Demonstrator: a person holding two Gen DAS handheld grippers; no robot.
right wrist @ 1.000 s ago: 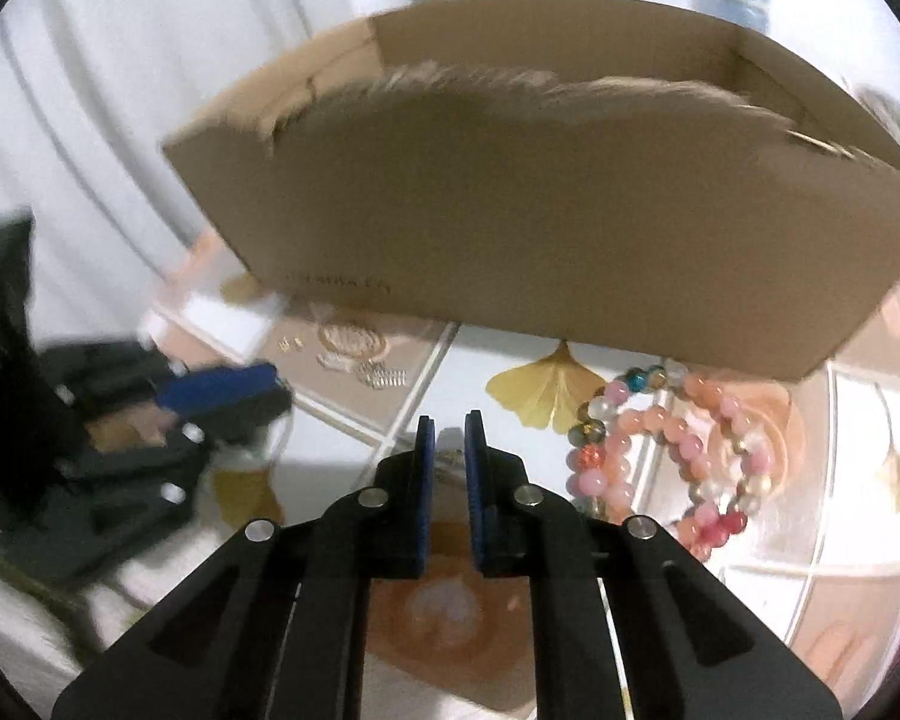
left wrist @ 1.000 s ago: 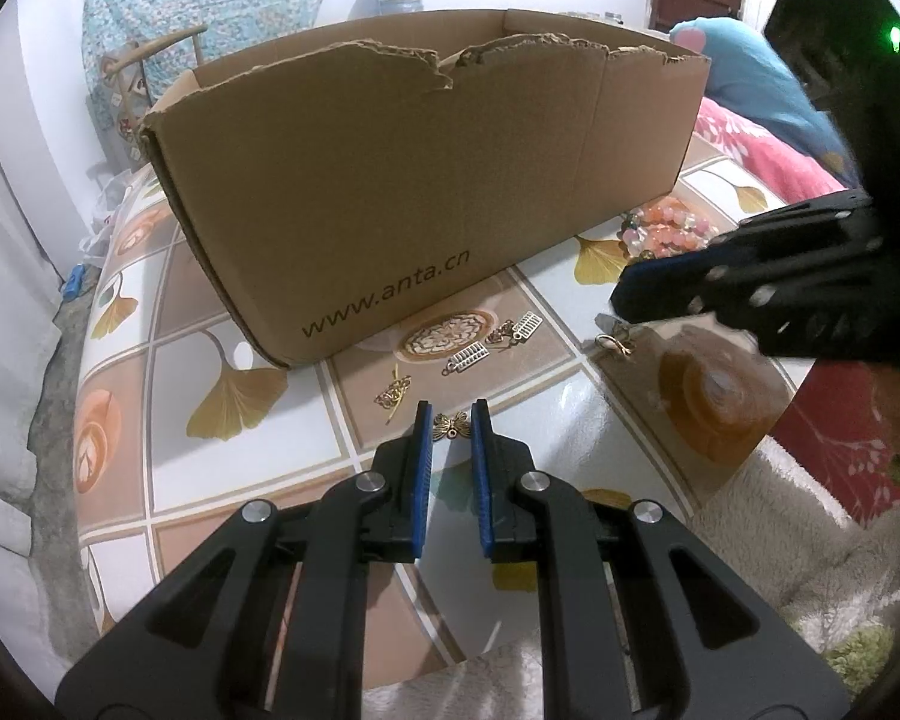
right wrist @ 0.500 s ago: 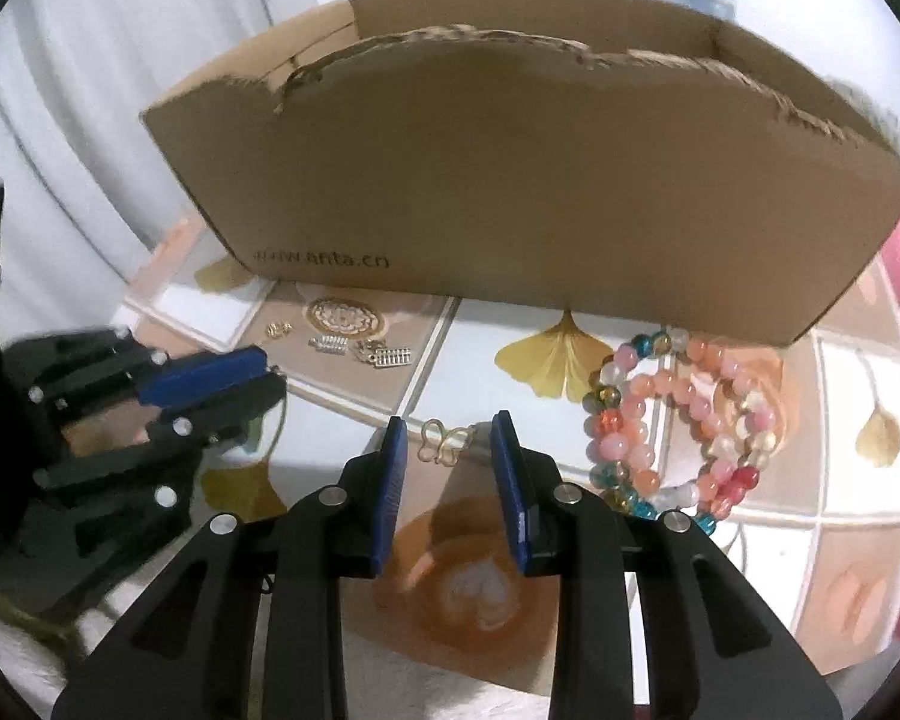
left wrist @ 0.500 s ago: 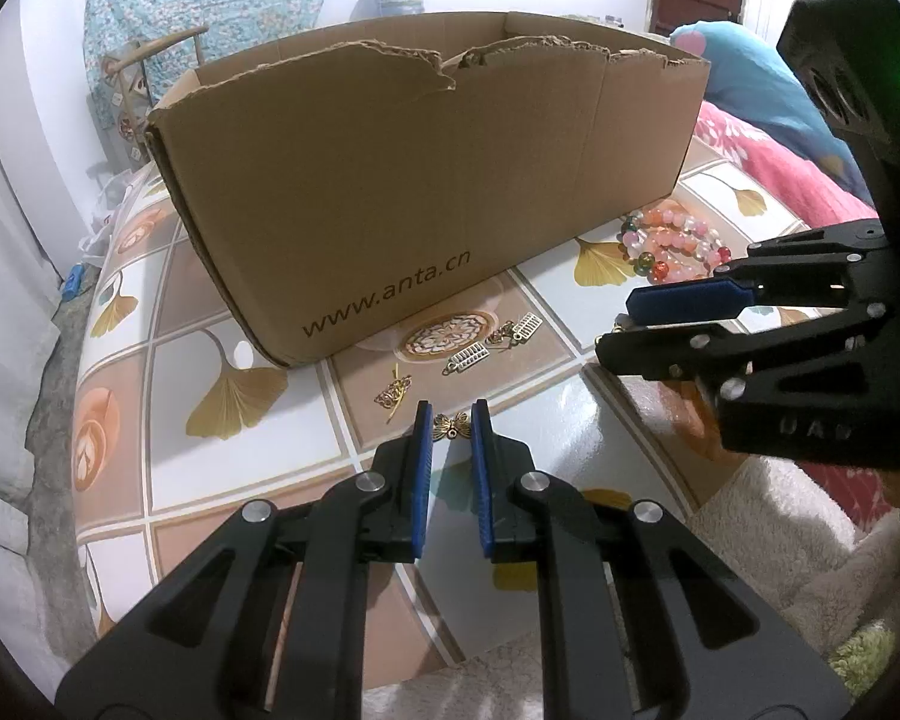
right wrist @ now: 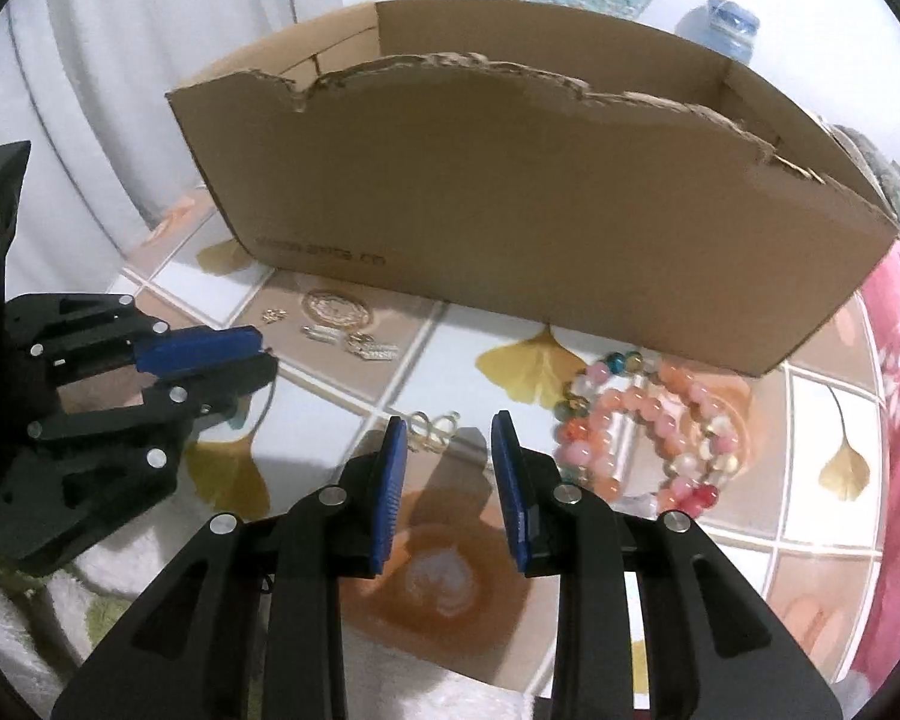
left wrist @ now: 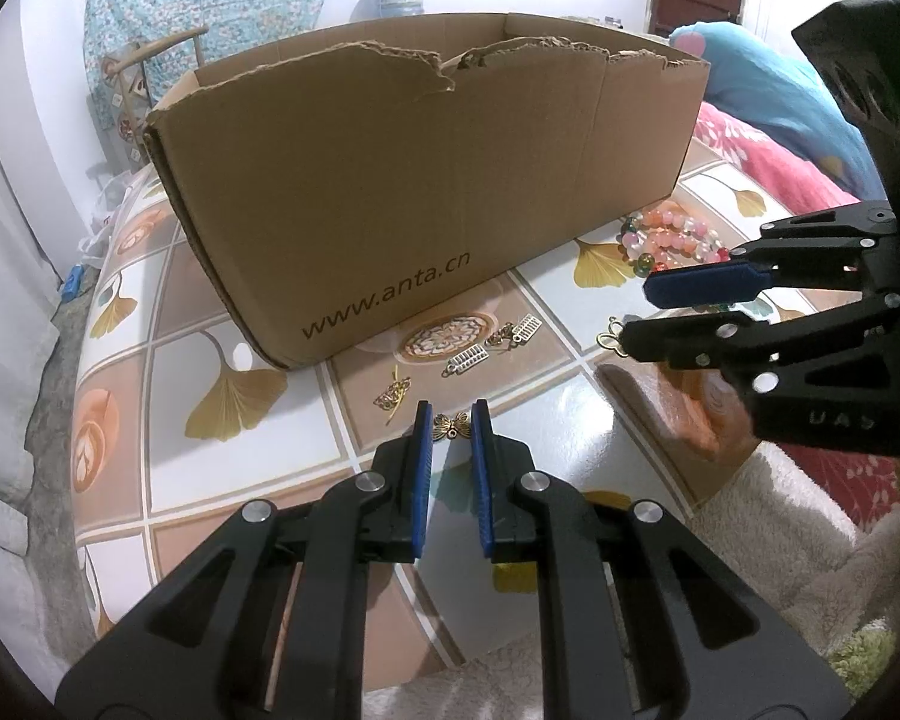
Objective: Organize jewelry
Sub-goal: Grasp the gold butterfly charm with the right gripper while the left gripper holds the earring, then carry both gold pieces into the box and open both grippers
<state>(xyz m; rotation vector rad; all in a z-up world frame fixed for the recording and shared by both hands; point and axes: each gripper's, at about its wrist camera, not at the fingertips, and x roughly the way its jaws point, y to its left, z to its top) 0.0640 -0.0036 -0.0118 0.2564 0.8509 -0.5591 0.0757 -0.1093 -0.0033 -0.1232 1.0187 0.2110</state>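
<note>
A cardboard box stands open on the tiled table; it also shows in the right wrist view. My left gripper holds a small gold butterfly charm between its narrow-set blue pads. My right gripper is open just behind a gold wire butterfly charm lying on the table; this charm shows in the left wrist view at the right gripper. Beaded bracelets lie to the right. Small silver and gold charms lie before the box.
The table has a ginkgo-leaf and coffee tile pattern. A white fluffy cloth covers its near edge. Pink and blue bedding lies at the right, a chair with floral cloth behind the box.
My right gripper has opened from nearly shut to wide and moved in over the gold wire charm. My left gripper has stayed put on the butterfly charm.
</note>
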